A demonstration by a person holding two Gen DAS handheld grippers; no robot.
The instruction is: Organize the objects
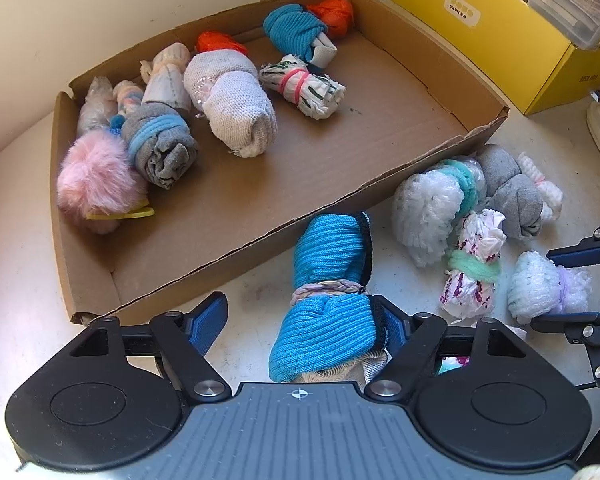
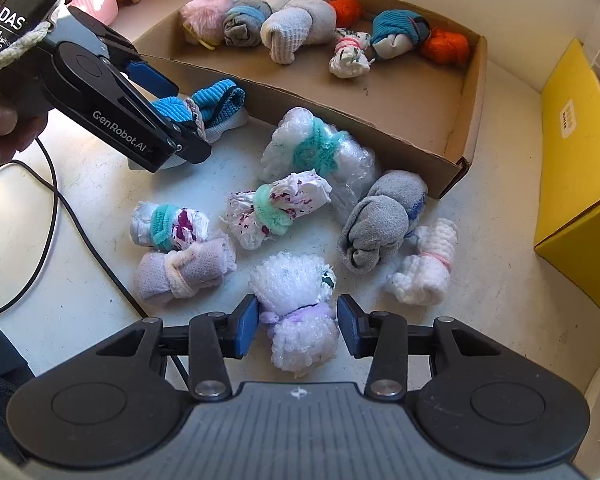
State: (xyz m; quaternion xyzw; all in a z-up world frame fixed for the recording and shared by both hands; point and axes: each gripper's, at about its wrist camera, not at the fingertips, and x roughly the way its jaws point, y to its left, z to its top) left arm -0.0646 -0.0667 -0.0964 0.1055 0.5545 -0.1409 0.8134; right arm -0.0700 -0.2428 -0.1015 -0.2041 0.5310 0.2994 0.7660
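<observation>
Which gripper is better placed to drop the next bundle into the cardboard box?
Probably left. The left gripper straddles the blue sock bundle right beside the cardboard box wall. The right gripper brackets a white bubble-wrap bundle farther from it.

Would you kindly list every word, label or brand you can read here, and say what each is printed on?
"GenRobot.AI": on the finger arm of the left gripper.
"DAS Data Acquisition System": on the left gripper's black body.
White labels on the yellow box: printed, but too blurred to read.
Nothing else carries text.
</observation>
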